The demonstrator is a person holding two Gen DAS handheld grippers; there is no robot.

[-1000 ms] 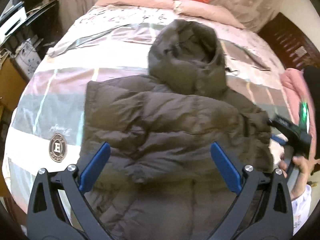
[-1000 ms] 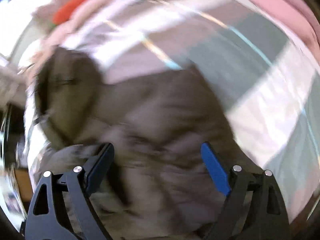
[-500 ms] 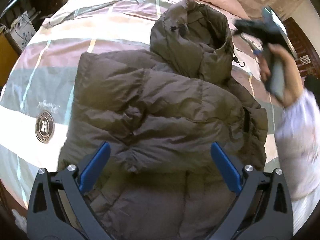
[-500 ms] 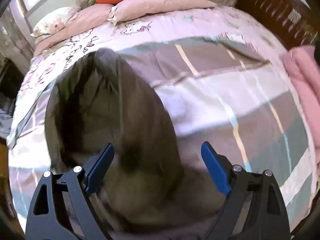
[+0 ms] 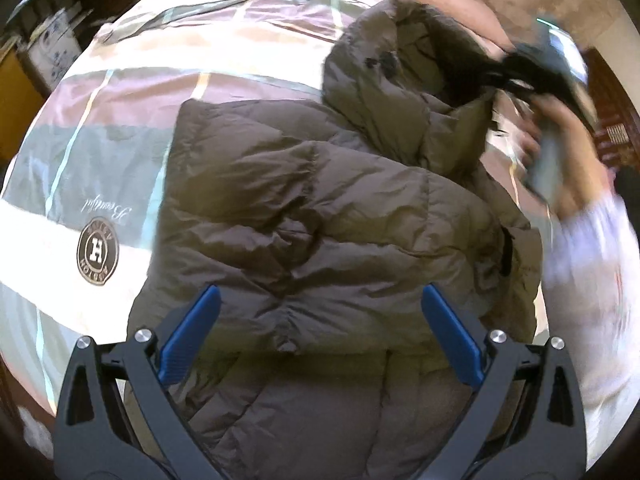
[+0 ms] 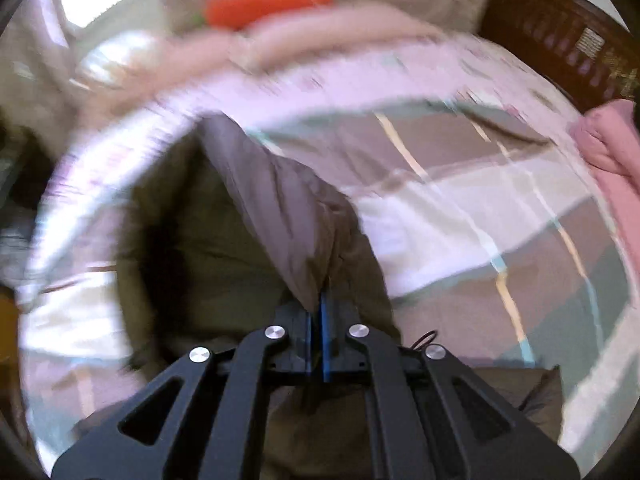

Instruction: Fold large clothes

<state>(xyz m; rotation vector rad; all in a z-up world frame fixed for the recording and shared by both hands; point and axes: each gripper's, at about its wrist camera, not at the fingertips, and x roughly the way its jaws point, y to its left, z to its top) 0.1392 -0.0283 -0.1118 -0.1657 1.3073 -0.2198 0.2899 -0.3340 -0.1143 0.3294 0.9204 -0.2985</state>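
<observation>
Pinching the hood [image 6: 280,216] rim, right gripper [image 6: 318,320] has its blue pads pressed together on a ridge of the olive-brown puffer jacket [image 5: 320,216] fabric; left gripper [image 5: 316,336] hovers over the jacket's lower body, jaws spread wide, holding nothing. Jacket lies spread on the patchwork bedspread [image 5: 100,152], hood toward the pillows [image 6: 320,36], sleeves seemingly already folded in across the body, a round H logo patch [image 5: 97,250] on the bedspread just beside its left edge. Step in hand looks like folding the hood down onto the body. Next move likely calls for carrying the pinched rim up and over toward the chest, laying it flat, then releasing; puffy fill will likely spring back so pressing down may help. Both views motion-blurred around the right hand [image 5: 560,152], so the exact grip spot on the rim is hard to make out. Jacket hem cut off behind the left gripper; orange carrot plush [image 6: 268,4] smeared
</observation>
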